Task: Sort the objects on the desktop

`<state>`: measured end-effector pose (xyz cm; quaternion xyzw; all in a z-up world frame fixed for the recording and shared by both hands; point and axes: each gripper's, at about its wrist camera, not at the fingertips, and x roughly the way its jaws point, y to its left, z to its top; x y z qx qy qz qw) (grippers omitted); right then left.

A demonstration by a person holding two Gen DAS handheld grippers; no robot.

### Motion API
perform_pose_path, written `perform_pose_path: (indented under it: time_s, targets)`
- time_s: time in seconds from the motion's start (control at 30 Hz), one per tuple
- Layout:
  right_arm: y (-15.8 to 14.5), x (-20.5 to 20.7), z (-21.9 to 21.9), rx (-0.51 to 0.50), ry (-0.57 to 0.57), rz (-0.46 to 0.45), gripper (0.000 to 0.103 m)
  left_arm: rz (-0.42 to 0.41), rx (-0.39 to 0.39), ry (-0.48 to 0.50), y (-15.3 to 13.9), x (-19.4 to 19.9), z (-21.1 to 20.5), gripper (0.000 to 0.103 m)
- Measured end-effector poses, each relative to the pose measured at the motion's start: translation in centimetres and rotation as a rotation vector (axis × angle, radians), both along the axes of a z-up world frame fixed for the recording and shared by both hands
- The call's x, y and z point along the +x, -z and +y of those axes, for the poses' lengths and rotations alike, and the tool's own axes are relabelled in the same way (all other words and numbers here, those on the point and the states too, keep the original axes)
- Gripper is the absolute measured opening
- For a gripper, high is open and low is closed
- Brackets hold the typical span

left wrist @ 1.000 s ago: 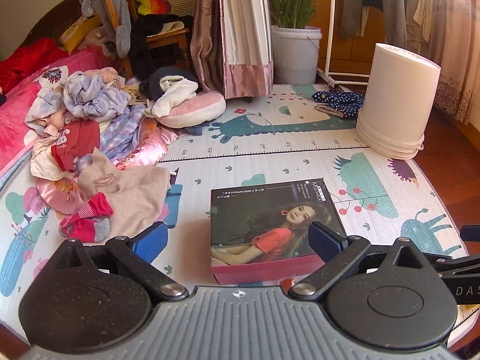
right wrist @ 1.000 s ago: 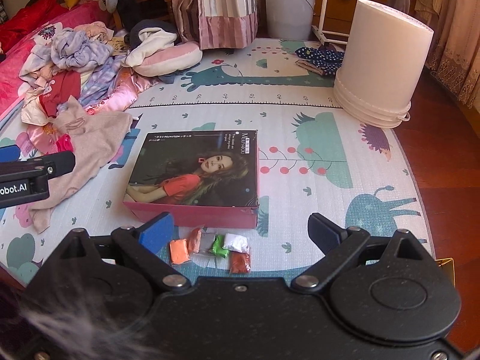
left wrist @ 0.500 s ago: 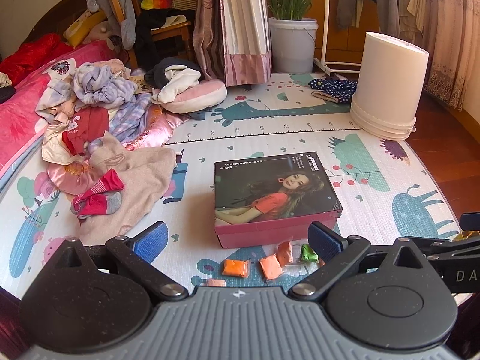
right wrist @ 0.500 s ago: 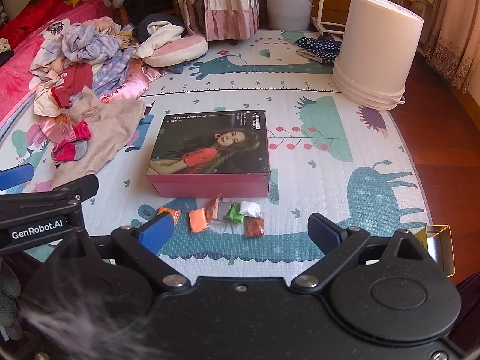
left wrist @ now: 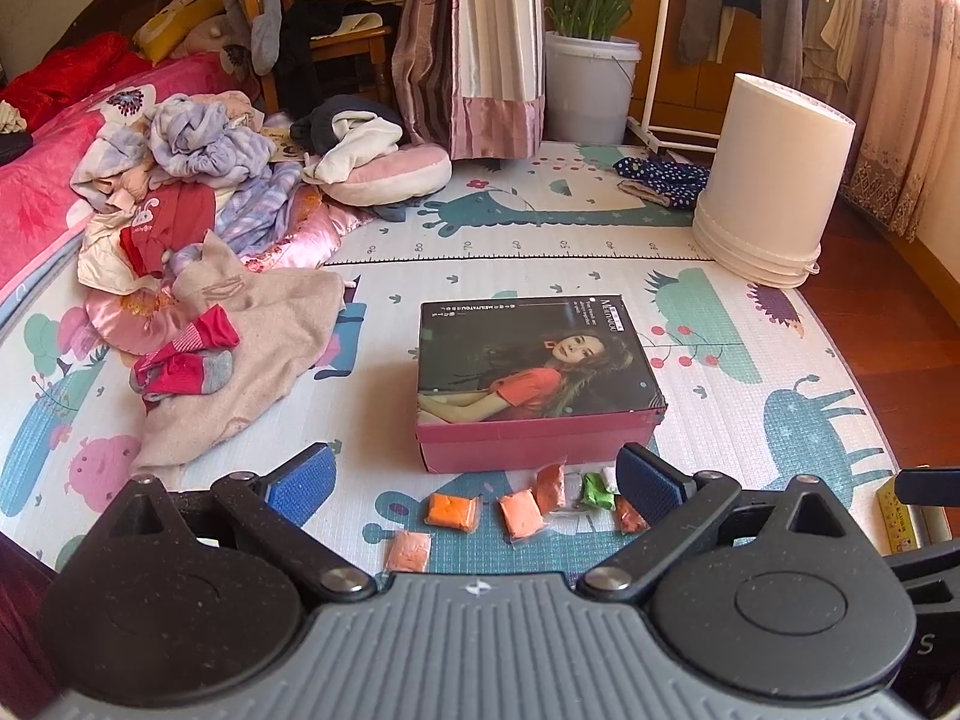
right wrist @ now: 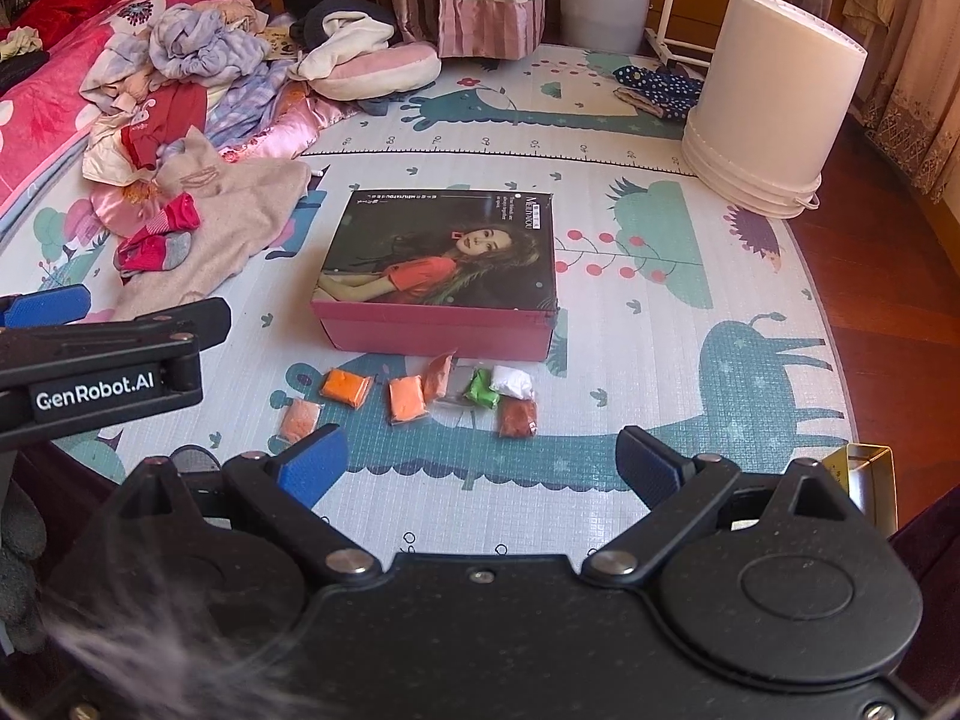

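Packets (right wrist: pixel 408 399) near the mat's (right wrist: pixel 660 420) front edge: soft, light, slippery; pinch yours mid-body, both grippers (left wrist: pixel 477 474) (right wrist: pixel 483 459) wide and empty.

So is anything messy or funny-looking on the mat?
Yes. Small packets lie scattered in front of the closed box, pointing different ways, some overlapping. A heap of clothes spills onto the mat at the left.

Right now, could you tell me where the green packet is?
In both wrist views the green packet lies on the play mat just in front of the picture box, between a white packet and an orange packet.
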<state>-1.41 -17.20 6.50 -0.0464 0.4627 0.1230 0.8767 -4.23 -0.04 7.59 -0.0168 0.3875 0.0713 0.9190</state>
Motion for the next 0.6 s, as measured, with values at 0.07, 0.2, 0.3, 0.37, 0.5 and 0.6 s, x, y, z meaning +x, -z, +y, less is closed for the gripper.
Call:
perform_pose_path:
  time_s: [0.07,0.2,0.3,0.37,0.5,0.6]
  targets:
    - [0.1,0.1,0.1,-0.001,0.001,0.003,0.097,0.007,0.004,-0.002,0.3,0.0,0.0,0.100]
    - [0.3,0.2,0.2,-0.004,0.004,0.008,0.097,0.016,0.006,-0.002,0.9,0.0,0.1,0.100]
    - [0.2,-0.1,0.3,0.000,0.009,0.015,0.097,0.028,0.007,-0.001,1.2,0.2,0.2,0.100]
    - [0.4,0.0,0.4,0.000,0.007,0.023,0.096,0.038,0.005,-0.001,1.5,0.2,0.2,0.100]
    - [0.7,0.2,0.6,0.000,0.002,0.037,0.096,0.050,-0.002,-0.008,1.9,0.4,0.6,0.100]
    - [1.0,0.3,0.7,0.000,-0.002,0.047,0.096,0.058,-0.003,-0.011,2.2,0.4,0.8,0.100]
